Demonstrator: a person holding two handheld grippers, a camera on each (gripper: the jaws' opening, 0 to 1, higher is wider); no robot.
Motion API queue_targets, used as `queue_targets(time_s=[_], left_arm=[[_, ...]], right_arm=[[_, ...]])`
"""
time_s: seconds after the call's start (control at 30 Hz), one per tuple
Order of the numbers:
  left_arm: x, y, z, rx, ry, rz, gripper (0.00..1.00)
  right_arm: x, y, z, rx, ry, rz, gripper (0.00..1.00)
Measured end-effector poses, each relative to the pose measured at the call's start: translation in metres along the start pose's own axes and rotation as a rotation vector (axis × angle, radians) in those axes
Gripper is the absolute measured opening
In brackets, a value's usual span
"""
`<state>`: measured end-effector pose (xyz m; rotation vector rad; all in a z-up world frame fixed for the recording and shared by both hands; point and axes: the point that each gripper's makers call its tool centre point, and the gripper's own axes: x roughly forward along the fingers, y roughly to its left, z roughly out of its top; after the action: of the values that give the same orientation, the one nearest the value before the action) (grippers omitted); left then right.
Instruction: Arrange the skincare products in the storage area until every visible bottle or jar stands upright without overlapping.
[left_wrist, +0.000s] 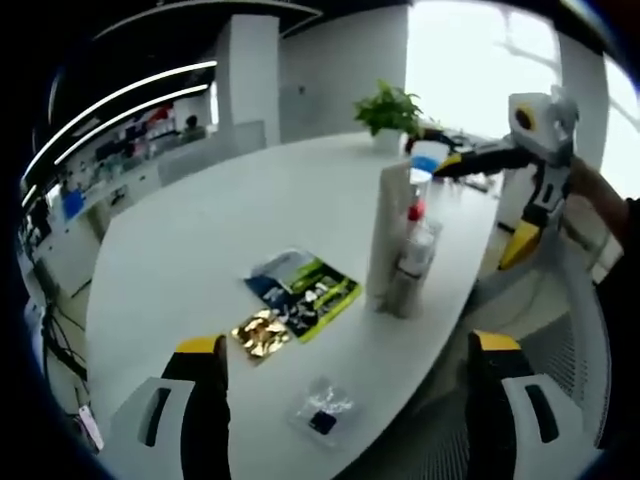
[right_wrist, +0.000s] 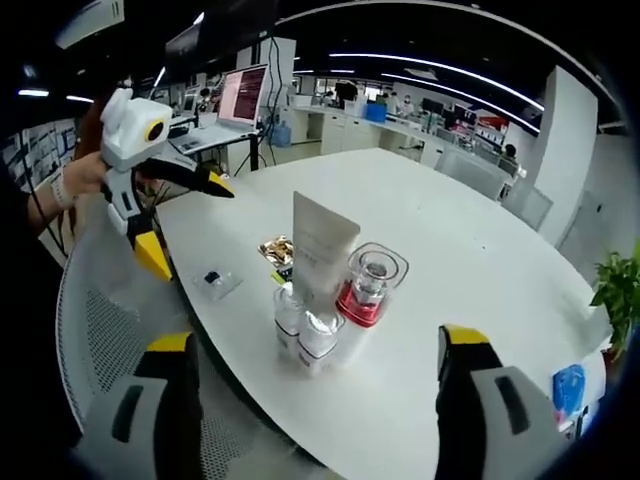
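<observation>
On the white table (right_wrist: 470, 260) a small cluster of skincare products stands close to the near edge: a tall white tube (right_wrist: 322, 250) standing on its cap, a clear square-shouldered jar with a red base (right_wrist: 369, 288) just beside it, and two small clear bottles (right_wrist: 300, 328) touching each other in front of the tube. All four look upright and none lies across another, though they crowd together; what the bottles hold cannot be told. In the left gripper view the same tube (left_wrist: 392, 235) rises with the bottles (left_wrist: 410, 265) tucked behind it. Near them lie flat things: a green and blue sachet (left_wrist: 305, 287), a gold foil packet (left_wrist: 262, 333) touching its corner, and a small clear packet (left_wrist: 322, 408) closer to the table edge. A potted plant (left_wrist: 388, 112) stands far across the table. The left gripper (left_wrist: 345, 385) has its jaws spread wide with nothing between them, above the table edge. The right gripper (right_wrist: 315, 385) is likewise wide apart and holding nothing, its jaws flanking the cluster from short of the table.
</observation>
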<state>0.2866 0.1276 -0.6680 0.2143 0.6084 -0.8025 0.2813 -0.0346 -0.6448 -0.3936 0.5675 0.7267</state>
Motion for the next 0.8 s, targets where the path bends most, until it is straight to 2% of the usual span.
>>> queue_targets(time_s=[0.1,0.23,0.37,0.43,0.47,0.67,0.8], left_arm=[[0.0,0.001,-0.001,0.02,0.002,-0.024,0.97],[0.0,0.007,-0.002,0.023,0.02,-0.044,0.97],[-0.002,0.008,-0.001,0.028,0.018,-0.08,0.97],[-0.002,0.006,-0.006,0.038,0.049,-0.118,0.97],[-0.001,0.009,-0.009,0.042,0.059,-0.115,0.97],[0.005,0.008,-0.021,0.036,0.081,-0.165,0.97],[0.013,0.01,-0.035,0.051,0.108,-0.189,0.97]], right_arm=[[0.003,0.001,0.0,-0.013,0.02,-0.008,0.99],[0.005,0.005,0.002,0.034,0.034,-0.01,0.99],[0.006,0.004,0.006,0.045,0.038,-0.022,0.99],[0.006,0.003,0.007,0.056,0.042,-0.023,0.99],[0.005,0.003,0.008,0.058,0.042,-0.022,0.99],[0.0,-0.004,0.004,0.071,0.075,-0.039,0.99],[-0.008,-0.011,0.014,0.094,0.057,-0.036,0.99]])
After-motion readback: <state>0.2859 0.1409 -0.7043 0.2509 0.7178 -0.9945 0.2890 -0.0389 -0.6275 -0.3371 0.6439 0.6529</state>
